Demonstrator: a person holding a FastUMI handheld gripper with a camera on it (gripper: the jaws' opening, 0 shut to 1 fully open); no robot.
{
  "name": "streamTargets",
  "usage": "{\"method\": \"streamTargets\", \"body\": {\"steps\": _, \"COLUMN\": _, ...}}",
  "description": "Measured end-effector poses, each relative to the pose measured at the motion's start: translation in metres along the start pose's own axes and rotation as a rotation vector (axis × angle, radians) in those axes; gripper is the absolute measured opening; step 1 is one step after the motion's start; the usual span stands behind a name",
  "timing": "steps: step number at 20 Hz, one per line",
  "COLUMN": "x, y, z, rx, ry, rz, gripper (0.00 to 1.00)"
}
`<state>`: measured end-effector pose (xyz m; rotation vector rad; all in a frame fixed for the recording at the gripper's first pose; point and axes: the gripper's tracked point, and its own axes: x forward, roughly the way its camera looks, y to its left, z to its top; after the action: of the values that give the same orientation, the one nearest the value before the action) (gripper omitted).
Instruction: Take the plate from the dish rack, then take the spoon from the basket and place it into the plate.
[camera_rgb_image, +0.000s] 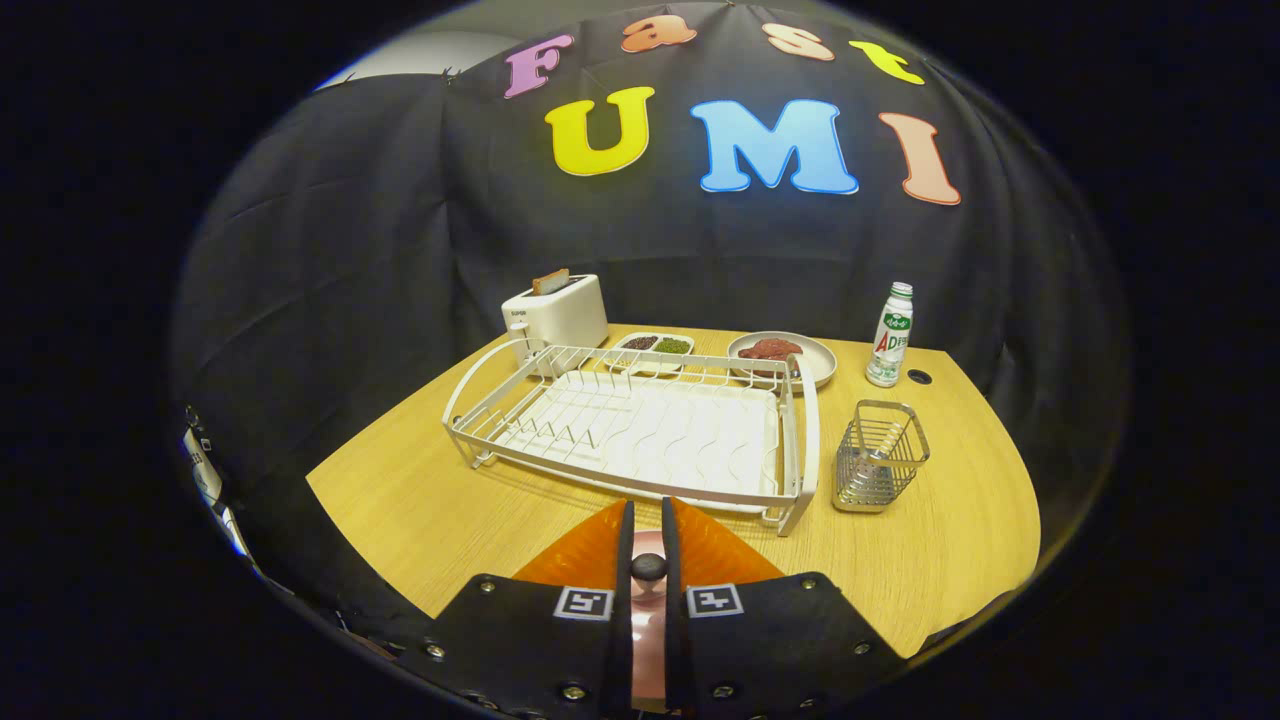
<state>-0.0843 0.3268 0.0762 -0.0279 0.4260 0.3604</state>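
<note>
One step looks done: we see the hand-held gripper (648, 535) pinching the pink plate (648, 640) edge-on, clear of the dish rack (640, 430). Next we judge: set it on the counter (420, 500), then reach the spoon (872, 462) in the basket (880, 455).

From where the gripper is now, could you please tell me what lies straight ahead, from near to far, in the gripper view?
Fingers, shut on a thin pink thing → rack → divided tray → cloth wall.
</note>
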Motion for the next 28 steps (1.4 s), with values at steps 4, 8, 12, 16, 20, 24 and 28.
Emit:
{"method": "streamTargets", "body": {"steps": 4, "x": -0.002, "y": -0.016, "z": 0.024, "rx": -0.014, "ry": -0.034, "rz": -0.014, "gripper": 0.14}}
{"method": "streamTargets", "body": {"steps": 8, "x": -0.013, "y": -0.029, "z": 0.061, "rx": -0.026, "ry": -0.106, "rz": -0.023, "gripper": 0.14}}
{"method": "streamTargets", "body": {"steps": 12, "x": -0.039, "y": -0.060, "z": 0.107, "rx": -0.064, "ry": -0.233, "rz": -0.104, "gripper": 0.14}}
{"method": "streamTargets", "body": {"steps": 16, "x": -0.063, "y": -0.089, "z": 0.136, "rx": -0.087, "ry": -0.323, "rz": -0.180, "gripper": 0.14}}
{"method": "streamTargets", "body": {"steps": 20, "x": -0.077, "y": -0.112, "z": 0.148, "rx": -0.071, "ry": -0.358, "rz": -0.218, "gripper": 0.14}}
{"method": "streamTargets", "body": {"steps": 24, "x": -0.089, "y": -0.128, "z": 0.161, "rx": -0.054, "ry": -0.394, "rz": -0.238, "gripper": 0.14}}
{"method": "streamTargets", "body": {"steps": 28, "x": -0.091, "y": -0.143, "z": 0.166, "rx": -0.100, "ry": -0.411, "rz": -0.254, "gripper": 0.98}}
